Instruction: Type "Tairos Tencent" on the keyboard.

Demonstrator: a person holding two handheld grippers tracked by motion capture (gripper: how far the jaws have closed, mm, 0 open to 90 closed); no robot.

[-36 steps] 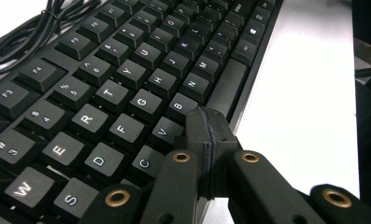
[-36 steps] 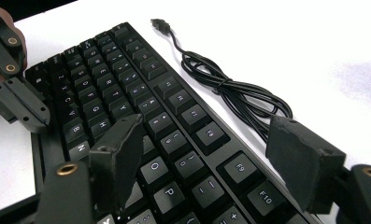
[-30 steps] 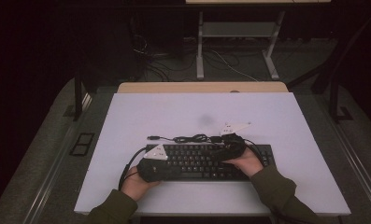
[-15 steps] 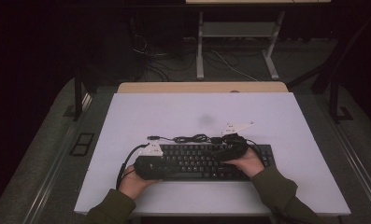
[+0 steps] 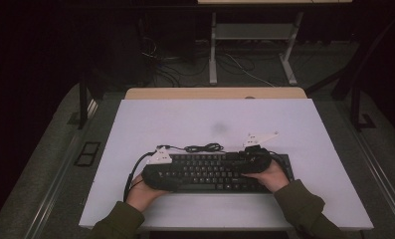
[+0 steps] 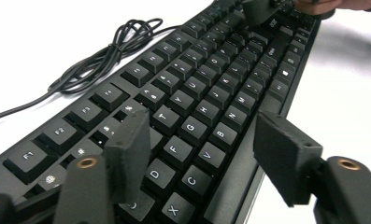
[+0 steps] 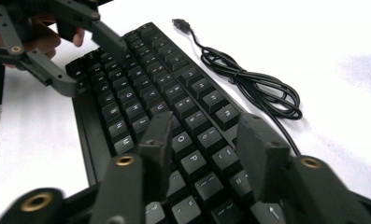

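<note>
A black keyboard is seen low and centre on the white table, both grippers—left just opening, right just closing—poised open-jawed over untouched keys, no grip yet made.

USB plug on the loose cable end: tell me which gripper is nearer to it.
Left. The left gripper sits just below the USB plug; the right gripper is over the keyboard's far end.
</note>
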